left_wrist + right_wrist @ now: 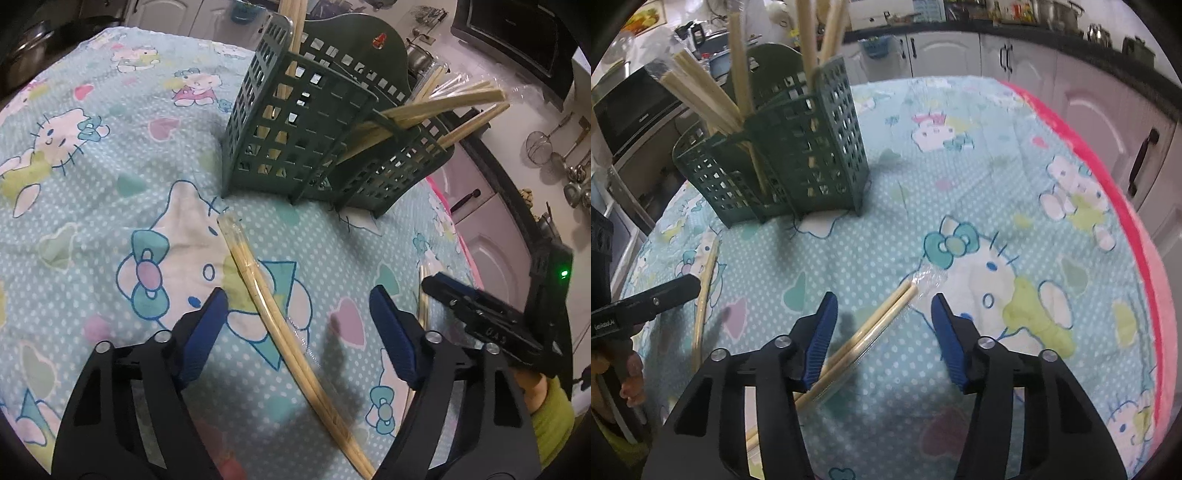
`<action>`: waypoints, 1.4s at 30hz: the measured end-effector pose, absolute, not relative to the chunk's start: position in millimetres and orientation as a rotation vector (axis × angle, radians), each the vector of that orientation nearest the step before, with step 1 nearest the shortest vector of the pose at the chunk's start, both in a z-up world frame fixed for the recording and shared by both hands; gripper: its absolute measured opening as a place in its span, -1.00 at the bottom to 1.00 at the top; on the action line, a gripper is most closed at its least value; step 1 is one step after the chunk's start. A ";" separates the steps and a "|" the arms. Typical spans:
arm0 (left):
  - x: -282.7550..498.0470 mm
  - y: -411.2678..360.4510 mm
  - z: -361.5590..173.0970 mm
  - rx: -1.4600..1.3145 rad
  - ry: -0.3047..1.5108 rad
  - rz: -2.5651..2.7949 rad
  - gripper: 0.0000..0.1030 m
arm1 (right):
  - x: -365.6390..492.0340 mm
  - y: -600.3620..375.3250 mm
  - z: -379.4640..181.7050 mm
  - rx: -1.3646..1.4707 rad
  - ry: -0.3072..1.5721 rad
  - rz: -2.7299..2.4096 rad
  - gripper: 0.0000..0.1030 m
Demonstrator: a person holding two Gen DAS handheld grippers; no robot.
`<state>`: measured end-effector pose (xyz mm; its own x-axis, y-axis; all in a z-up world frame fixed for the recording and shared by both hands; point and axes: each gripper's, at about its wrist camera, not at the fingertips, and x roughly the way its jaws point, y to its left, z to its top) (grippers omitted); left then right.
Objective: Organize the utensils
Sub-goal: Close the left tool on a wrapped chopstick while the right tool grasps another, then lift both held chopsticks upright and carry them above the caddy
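Note:
A dark green lattice utensil holder [295, 144] [786, 155] stands on the cartoon-print cloth, with several wooden chopsticks [443, 107] [701, 96] sticking out of it. A plastic-wrapped pair of chopsticks [280, 314] lies on the cloth between the open fingers of my left gripper [297, 314]. The same kind of wrapped pair [871, 325] lies between the open fingers of my right gripper [884, 321]. Neither gripper touches its pair. A third pair [703, 295] [423, 295] lies by the cloth's edge, beside the other gripper seen there.
The cloth [110, 184] covers a round table with a pink rim [1108, 177]. Kitchen cabinets [1071, 85] and a counter with pots stand behind. Ladles and a strainer [546, 147] hang on the wall. A dark oven [631, 110] stands beyond the holder.

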<state>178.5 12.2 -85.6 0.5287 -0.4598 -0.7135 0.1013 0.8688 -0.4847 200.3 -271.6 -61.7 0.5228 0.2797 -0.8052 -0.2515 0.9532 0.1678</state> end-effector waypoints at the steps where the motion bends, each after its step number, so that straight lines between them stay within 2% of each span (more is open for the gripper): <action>1: 180.5 12.3 -85.8 -0.415 0.965 -0.348 0.25 | 201.7 -271.6 -63.0 0.042 0.979 0.318 -0.08; 6: 195.0 14.4 -90.2 -0.449 0.996 -0.349 0.19 | 210.0 -273.7 -66.6 0.088 1.003 0.318 -0.11; 11: 208.5 13.9 -90.4 -0.444 1.018 -0.331 0.09 | 220.0 -280.6 -68.5 0.145 1.024 0.317 -0.22; 16: 224.7 12.1 -90.6 -0.409 1.044 -0.308 -0.06 | 229.9 -286.4 -69.4 0.185 1.043 0.304 -0.47; 20: 234.9 15.9 -92.1 -0.420 1.045 -0.312 -0.09 | 236.2 -292.2 -70.9 0.218 1.056 0.295 -0.64; 23: 238.3 17.3 -93.4 -0.397 1.040 -0.294 -0.31 | 237.8 -296.2 -71.7 0.240 1.054 0.293 -0.74; 25: 239.9 20.4 -94.3 -0.373 1.038 -0.270 -0.61 | 238.0 -297.9 -71.6 0.257 1.052 0.292 -0.79; 27: 240.9 25.8 -96.3 -0.383 1.036 -0.265 -0.72 | 238.4 -300.1 -70.4 0.274 1.045 0.297 -0.80; 37: 233.5 39.3 -89.2 -0.391 1.007 -0.304 -0.79 | 225.4 -277.4 -47.1 0.237 0.988 0.378 -0.84; 42: 212.7 53.1 -62.6 -0.390 0.927 -0.326 -0.83 | 212.6 -253.1 -26.1 0.156 0.932 0.442 -0.86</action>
